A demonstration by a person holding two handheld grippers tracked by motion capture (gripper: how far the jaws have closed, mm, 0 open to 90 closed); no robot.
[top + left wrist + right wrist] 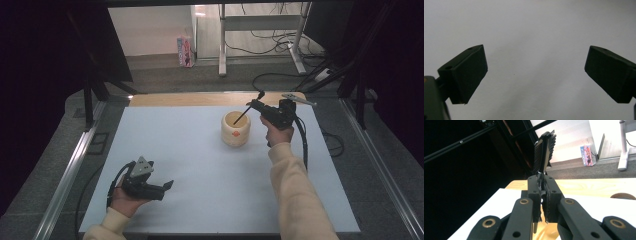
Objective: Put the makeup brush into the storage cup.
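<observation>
Nearest the person, at the front left of the table (200, 165), the left gripper (167, 186) rests idle with jaws spread wide and nothing between them. Farther back, the right gripper (256, 105) has its jaws clamped on a black brush (544, 151), bristle head up and handle angled down into the cream holder (235, 129). Judged from this, pickup is done and insertion is under way; release and withdrawal remain.
</observation>
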